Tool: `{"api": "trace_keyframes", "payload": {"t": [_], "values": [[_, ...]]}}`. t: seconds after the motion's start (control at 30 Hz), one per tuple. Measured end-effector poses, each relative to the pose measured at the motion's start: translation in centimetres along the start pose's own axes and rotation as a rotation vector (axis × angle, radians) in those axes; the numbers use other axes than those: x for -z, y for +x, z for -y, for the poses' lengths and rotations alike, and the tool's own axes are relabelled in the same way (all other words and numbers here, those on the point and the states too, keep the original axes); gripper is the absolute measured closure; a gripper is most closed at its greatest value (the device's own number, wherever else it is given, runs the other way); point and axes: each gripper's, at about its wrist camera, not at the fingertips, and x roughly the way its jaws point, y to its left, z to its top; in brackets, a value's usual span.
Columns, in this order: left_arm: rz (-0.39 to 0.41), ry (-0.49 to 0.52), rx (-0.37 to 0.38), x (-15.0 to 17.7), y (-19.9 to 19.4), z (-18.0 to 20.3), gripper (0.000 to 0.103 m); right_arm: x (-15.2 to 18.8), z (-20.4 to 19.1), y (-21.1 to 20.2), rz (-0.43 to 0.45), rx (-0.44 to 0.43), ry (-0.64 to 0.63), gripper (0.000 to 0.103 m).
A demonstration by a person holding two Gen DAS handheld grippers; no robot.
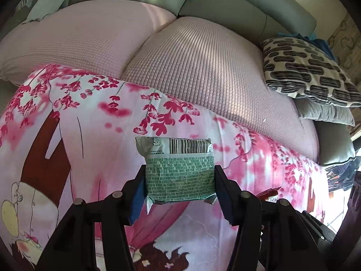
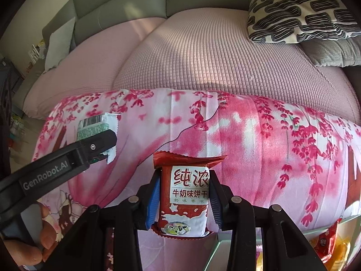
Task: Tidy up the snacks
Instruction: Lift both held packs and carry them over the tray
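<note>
Filling both views, a sofa (image 1: pixel 225 11) draped with a pink textured cover (image 2: pixel 203 56) carries a pink flowered blanket (image 1: pixel 90 124) across its front. A black-and-white patterned cushion (image 2: pixel 302 11) sits at two o'clock in each view.

Below the blanket at five o'clock in the right wrist view lies the edge of a clear container (image 2: pixel 225 246) with more wrapped snacks (image 2: pixel 325 241); judging by that, the right gripper (image 2: pixel 185 197) is the nearer one.

It is clamped on a red milk biscuit packet (image 2: pixel 183 194), held upright, long axis running twelve to six. The left gripper (image 1: pixel 179 184) grips a green snack packet (image 1: pixel 179 176) by its sides, barcode end at twelve o'clock.

Only the right wrist view shows both at once: the left gripper at nine o'clock and a hand (image 2: pixel 24 248) at eight. The left wrist view shows just a red wrapper corner at four o'clock.
</note>
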Motion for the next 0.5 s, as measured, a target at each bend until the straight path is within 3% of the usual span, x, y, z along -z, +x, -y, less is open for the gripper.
{"api": "trace_keyframes", "payload": {"t": [0.5], "values": [[0.11,-0.044,0.069,4.8,-6.4,1.9,0.045,3.5,0.6,-7.1,0.093,-0.021,0.013,0.061]]}}
